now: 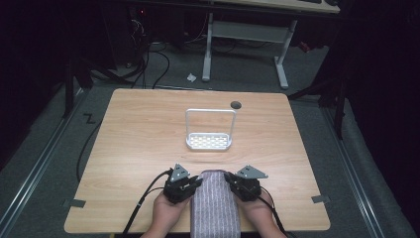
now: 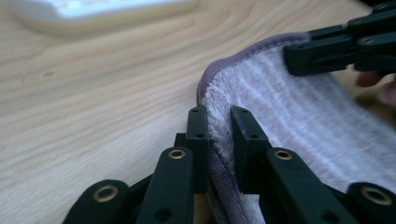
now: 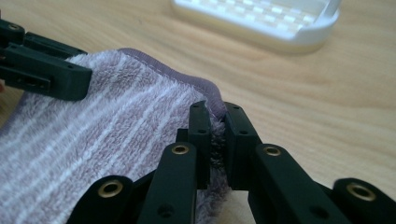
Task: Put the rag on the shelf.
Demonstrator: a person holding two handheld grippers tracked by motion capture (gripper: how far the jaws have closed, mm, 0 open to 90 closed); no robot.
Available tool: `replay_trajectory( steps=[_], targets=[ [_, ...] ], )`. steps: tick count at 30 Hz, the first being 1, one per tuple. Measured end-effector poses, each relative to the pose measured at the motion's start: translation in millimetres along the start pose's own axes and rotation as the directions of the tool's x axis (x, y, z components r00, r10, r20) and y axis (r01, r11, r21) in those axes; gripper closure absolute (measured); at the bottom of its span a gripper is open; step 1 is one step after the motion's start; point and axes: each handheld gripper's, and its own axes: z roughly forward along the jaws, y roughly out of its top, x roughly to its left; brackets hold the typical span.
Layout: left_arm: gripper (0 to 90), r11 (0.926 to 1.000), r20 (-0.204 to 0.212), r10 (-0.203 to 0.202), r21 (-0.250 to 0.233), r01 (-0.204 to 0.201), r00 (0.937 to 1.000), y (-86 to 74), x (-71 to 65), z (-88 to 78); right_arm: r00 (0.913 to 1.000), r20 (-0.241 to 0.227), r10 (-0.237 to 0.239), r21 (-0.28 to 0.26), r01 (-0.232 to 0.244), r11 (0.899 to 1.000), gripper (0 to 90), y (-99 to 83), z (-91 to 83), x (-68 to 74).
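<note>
Towel lies at 6 o'clock on the wooden table, near edge, running off toward the person. Dim room, grey carpet floor, black cables at 11 o'clock behind the table, a white-legged desk at 12 o'clock. Towel look: lilac-grey terry, thin pale stripes lengthwise, darker stitched hem round the far end, corners rounded, folded into a narrow strip.

White rack with an upright wire loop and a perforated base sits at table centre, 12 o'clock from the towel, well apart. Dark round hole in the tabletop just beyond it, at 1 o'clock. Grey tape tabs at the near corners.

Left gripper at the towel's far left corner, jaws pinched tight on the hem. Right gripper at the far right corner, jaws closed on the hem too, fabric squeezed between the pads. Nothing blocks the rack.
</note>
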Motion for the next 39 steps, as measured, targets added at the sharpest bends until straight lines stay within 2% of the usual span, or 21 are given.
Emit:
replay_trajectory(
  steps=[2, 4, 8, 13, 16, 17, 23, 24, 26, 27, 30, 32, 33, 35, 36, 37, 39],
  targets=[
    [78.4, 0.9994, -0.013, 0.016, -0.031, -0.016, 0.9998, 0.2, -4.5, -3.5, 0.9996, 0.017, -0.023, -0.053, 0.024, 0.998, 83.2, 1.5, -7.3, 3.1],
    [78.4, 0.9984, -0.027, 0.024, -0.051, -0.025, 0.9994, 0.4, -8.1, -6.3, 0.9992, 0.022, -0.034, -0.062, 0.036, 0.997, 83.2, 1.6, -8.3, 3.7],
    [78.4, 0.9943, -0.039, 0.033, -0.100, -0.037, 0.9987, 1.7, -15.3, -12.5, 0.9979, 0.042, -0.049, -0.119, 0.054, 0.991, 83.2, 2.6, -15.2, 8.3],
    [78.2, 0.9846, -0.053, 0.058, -0.162, -0.066, 0.9969, 4.1, -23.2, -22.6, 0.9963, 0.063, -0.059, -0.190, 0.070, 0.979, 83.2, 5.8, -26.0, 13.0],
    [78.2, 0.9713, -0.058, 0.083, -0.219, -0.094, 0.9949, 7.2, -29.1, -31.1, 0.9949, 0.074, -0.069, -0.235, 0.085, 0.968, 83.2, 8.7, -34.1, 15.3],
    [78.2, 0.9631, -0.060, 0.100, -0.245, -0.112, 0.9932, 8.3, -31.6, -34.7, 0.9945, 0.077, -0.071, -0.248, 0.088, 0.965, 83.2, 9.8, -37.1, 16.2],
    [78.4, 0.9286, -0.091, 0.132, -0.337, -0.155, 0.9870, 11.5, -42.8, -49.6, 0.9900, 0.111, -0.088, -0.341, 0.121, 0.932, 83.1, 16.4, -54.9, 23.7],
    [78.5, 0.9202, -0.101, 0.140, -0.354, -0.167, 0.9850, 12.2, -45.6, -52.6, 0.9892, 0.113, -0.093, -0.350, 0.127, 0.928, 83.1, 17.4, -56.8, 24.7],
    [78.5, 0.9068, -0.112, 0.152, -0.379, -0.184, 0.9819, 13.3, -49.3, -56.8, 0.9863, 0.129, -0.103, -0.392, 0.146, 0.908, 83.2, 20.7, -64.9, 29.2],
    [78.5, 0.8997, -0.117, 0.159, -0.392, -0.192, 0.9804, 14.0, -51.3, -58.9, 0.9863, 0.129, -0.103, -0.392, 0.146, 0.908, 83.2, 20.7, -64.9, 29.2],
    [78.6, 0.8861, -0.116, 0.164, -0.419, -0.198, 0.9795, 16.5, -55.0, -64.6, 0.9837, 0.140, -0.113, -0.424, 0.162, 0.891, 83.2, 24.1, -72.1, 32.0],
    [78.5, 0.8821, -0.115, 0.163, -0.428, -0.197, 0.9799, 18.7, -55.6, -67.3, 0.9842, 0.139, -0.110, -0.440, 0.161, 0.884, 83.2, 26.0, -75.6, 32.3],
    [78.6, 0.8833, -0.113, 0.163, -0.426, -0.196, 0.9802, 20.1, -54.9, -67.7, 0.9838, 0.139, -0.113, -0.441, 0.164, 0.883, 83.2, 27.2, -76.7, 31.9],
    [78.5, 0.8962, -0.082, 0.152, -0.409, -0.172, 0.9850, 23.2, -51.9, -66.7, 0.9856, 0.132, -0.106, -0.439, 0.154, 0.885, 83.3, 29.5, -77.2, 30.3],
    [78.6, 0.9025, -0.069, 0.134, -0.404, -0.150, 0.9886, 24.9, -49.1, -66.2, 0.9861, 0.129, -0.104, -0.439, 0.151, 0.886, 83.3, 30.5, -77.4, 29.2],
    [78.8, 0.9012, -0.065, 0.121, -0.411, -0.137, 0.9906, 26.3, -47.4, -66.0, 0.9882, 0.119, -0.098, -0.440, 0.140, 0.887, 83.3, 32.7, -77.5, 27.6],
    [79.1, 0.9032, -0.075, 0.130, -0.402, -0.150, 0.9886, 32.4, -44.8, -65.8, 0.9886, 0.114, -0.099, -0.440, 0.139, 0.887, 83.3, 36.8, -76.7, 25.1]
  ],
)
